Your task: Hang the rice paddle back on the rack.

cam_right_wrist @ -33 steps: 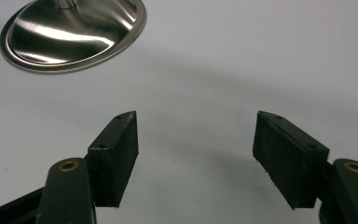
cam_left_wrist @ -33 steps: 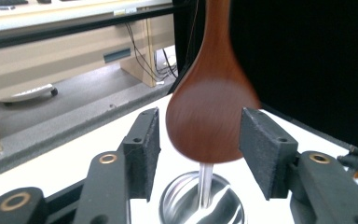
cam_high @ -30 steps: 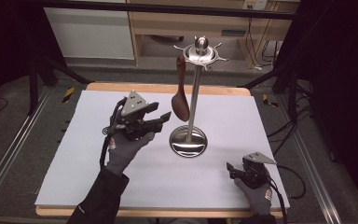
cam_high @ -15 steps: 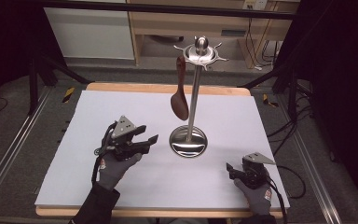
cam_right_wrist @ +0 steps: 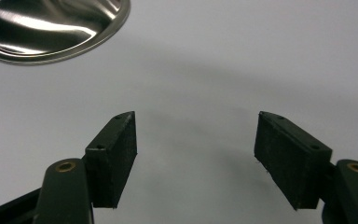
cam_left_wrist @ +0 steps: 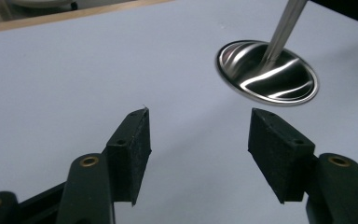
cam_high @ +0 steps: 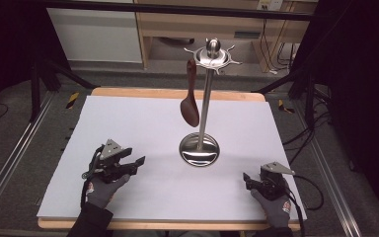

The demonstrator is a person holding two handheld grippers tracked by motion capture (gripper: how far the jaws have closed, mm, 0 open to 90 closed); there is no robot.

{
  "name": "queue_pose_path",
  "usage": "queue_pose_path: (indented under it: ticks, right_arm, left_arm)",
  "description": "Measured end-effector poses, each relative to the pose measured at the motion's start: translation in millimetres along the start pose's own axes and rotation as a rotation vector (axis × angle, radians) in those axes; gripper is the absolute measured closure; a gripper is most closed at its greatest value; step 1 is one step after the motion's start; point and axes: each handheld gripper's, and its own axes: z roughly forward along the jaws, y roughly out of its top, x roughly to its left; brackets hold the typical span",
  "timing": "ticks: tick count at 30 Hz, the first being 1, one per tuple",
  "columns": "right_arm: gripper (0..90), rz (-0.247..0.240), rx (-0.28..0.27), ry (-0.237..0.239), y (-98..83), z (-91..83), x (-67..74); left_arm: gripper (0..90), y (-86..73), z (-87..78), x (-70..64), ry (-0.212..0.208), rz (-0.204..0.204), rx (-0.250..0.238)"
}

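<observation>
Left claw (cam_high: 137,163): one, held in a gloved hand low over the near left of the counter (cam_high: 128,123); its jaws have just been opening and now stand apart, nothing between them.
Spoon (cam_high: 190,96): one, dark brown, hanging bowl-down from a hook at the top of the stand, clear of the counter.
Stand (cam_high: 203,103): one, shiny metal, upright pole on a round base, at the counter's middle, well apart from both claws.
Right claw (cam_high: 247,178): one, resting at the near right of the counter, jaws apart and empty.
</observation>
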Motion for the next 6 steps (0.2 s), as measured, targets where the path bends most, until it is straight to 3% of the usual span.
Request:
queue_pose_path:
  ticks: [6]
  right_arm:
    - [29.2,0.005,0.000,-0.010,-1.1,-1.1,-4.0]
  left_arm:
    - [36.1,-14.7,-9.2,15.8,0.041,-0.023,0.008]
